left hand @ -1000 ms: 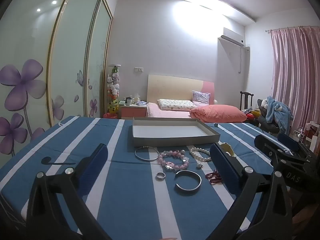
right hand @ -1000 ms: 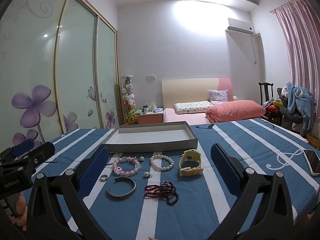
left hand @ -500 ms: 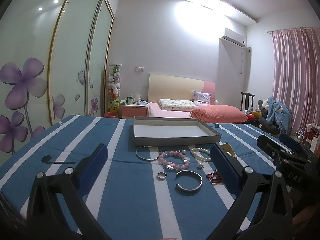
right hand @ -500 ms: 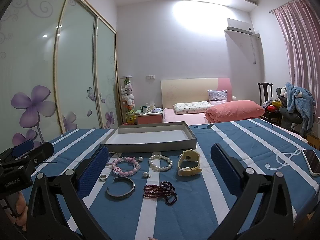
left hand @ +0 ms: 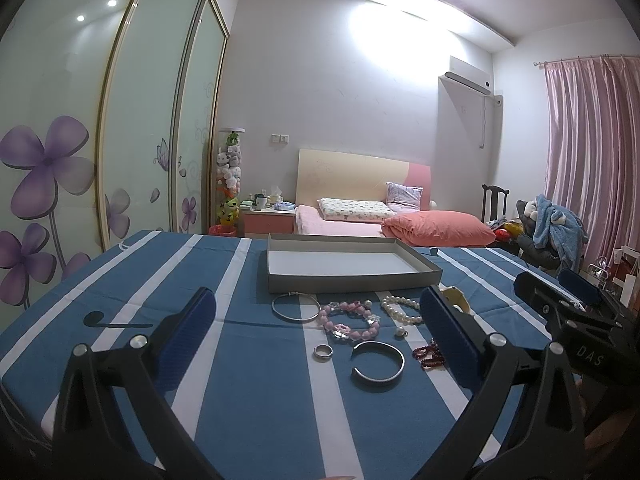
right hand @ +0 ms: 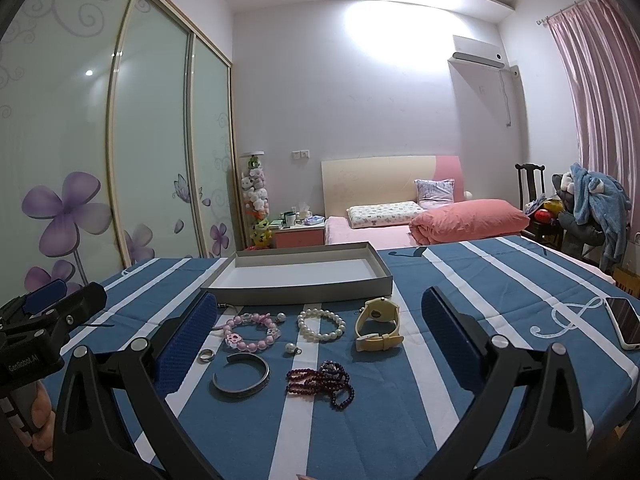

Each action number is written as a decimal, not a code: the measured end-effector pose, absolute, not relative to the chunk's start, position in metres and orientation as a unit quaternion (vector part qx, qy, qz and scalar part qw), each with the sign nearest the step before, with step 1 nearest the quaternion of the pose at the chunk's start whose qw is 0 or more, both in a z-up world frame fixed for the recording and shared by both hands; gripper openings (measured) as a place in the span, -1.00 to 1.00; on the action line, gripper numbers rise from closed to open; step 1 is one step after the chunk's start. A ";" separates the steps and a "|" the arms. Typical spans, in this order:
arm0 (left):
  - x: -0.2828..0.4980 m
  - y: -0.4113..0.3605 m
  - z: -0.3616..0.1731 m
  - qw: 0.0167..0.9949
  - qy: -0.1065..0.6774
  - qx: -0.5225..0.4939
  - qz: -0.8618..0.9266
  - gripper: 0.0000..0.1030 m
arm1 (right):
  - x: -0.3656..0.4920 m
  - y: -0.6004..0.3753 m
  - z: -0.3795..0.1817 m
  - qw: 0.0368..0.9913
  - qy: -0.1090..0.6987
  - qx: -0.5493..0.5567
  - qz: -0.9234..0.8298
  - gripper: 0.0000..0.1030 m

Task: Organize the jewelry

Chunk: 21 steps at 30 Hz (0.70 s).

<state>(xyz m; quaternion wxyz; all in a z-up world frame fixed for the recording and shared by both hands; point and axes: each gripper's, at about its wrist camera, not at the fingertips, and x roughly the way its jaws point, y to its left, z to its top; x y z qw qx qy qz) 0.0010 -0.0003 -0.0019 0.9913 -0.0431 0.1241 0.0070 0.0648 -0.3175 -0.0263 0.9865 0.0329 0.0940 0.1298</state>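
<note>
Jewelry lies on a blue striped tablecloth (right hand: 480,288) before an empty grey tray (right hand: 304,290): a silver cuff (right hand: 241,376), dark red beads (right hand: 322,382), a pink bead bracelet (right hand: 250,332), a pearl bracelet (right hand: 321,324), a yellow watch (right hand: 376,322), a small ring (right hand: 206,355) and a pearl earring (right hand: 291,348). In the left wrist view a thin silver bangle (left hand: 295,307) lies nearest the tray (left hand: 352,282). My left gripper (left hand: 318,336) and right gripper (right hand: 320,336) both hover open above the table, nothing between their fingers.
A phone (right hand: 626,322) lies near the table's right edge. Behind the table stand a bed with a pink duvet (right hand: 470,220), a bedside table (right hand: 298,234), sliding wardrobe doors (right hand: 100,168) on the left and a chair piled with clothes (right hand: 592,208) on the right.
Both views have shifted only slightly; the grippers stay open and the jewelry has not moved.
</note>
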 end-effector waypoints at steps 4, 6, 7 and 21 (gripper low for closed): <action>0.001 0.000 -0.002 0.991 0.124 -0.043 0.007 0.92 | 0.065 -0.317 -0.026 0.987 0.094 0.033 0.129 0.97; 0.001 0.000 -0.002 0.991 0.124 -0.043 0.007 0.92 | 0.065 -0.317 -0.026 0.986 0.095 0.034 0.130 0.97; 0.001 0.000 -0.002 0.991 0.124 -0.043 0.007 0.92 | 0.065 -0.317 -0.026 0.987 0.095 0.034 0.129 0.97; 0.001 0.000 -0.002 0.991 0.124 -0.044 0.007 0.92 | 0.064 -0.319 -0.026 0.986 0.095 0.034 0.130 0.97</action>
